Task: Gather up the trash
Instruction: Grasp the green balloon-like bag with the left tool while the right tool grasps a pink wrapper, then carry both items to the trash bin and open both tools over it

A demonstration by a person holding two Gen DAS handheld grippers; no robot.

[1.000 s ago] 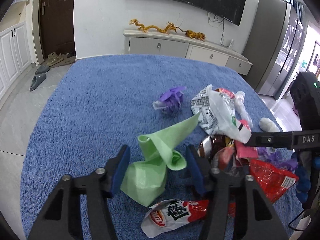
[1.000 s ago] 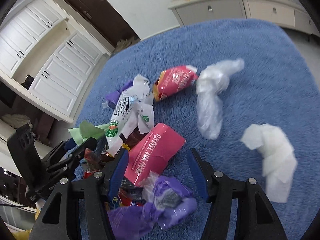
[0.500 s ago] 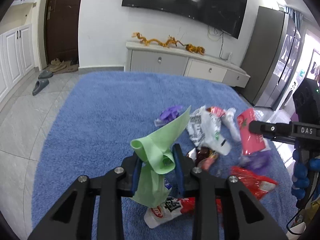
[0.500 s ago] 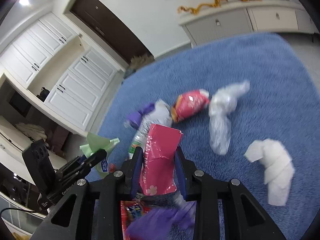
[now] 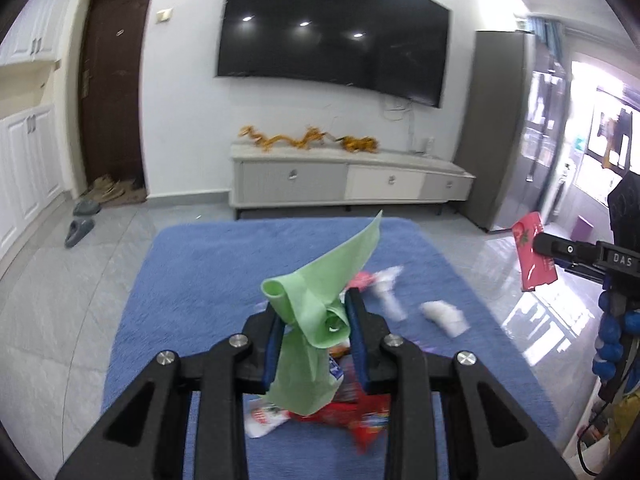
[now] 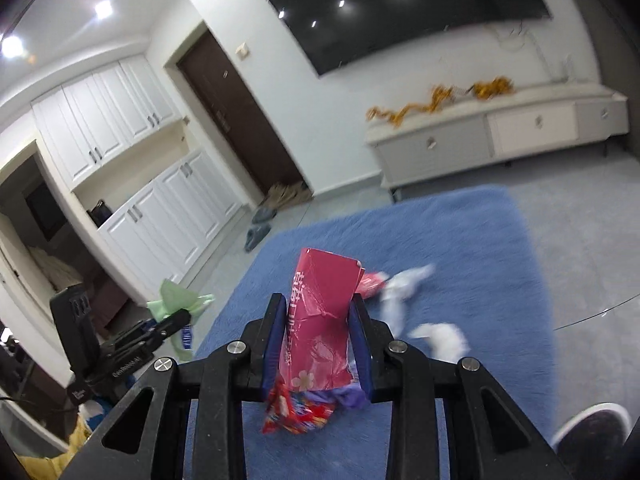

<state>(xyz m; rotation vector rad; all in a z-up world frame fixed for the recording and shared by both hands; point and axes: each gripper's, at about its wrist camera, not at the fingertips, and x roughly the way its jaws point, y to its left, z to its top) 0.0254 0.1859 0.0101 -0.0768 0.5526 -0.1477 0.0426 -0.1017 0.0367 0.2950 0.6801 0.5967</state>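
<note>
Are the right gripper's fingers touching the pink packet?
Touching. The right wrist view shows both blue fingers of the right gripper pressed against the sides of the pink packet, which is lifted clear of the blue rug.

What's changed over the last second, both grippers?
The left gripper closed on the green bag and lifted it off the blue rug. The right gripper closed on the pink packet and raised it too. The white tissue, clear bag and red wrappers stayed on the rug.
</note>
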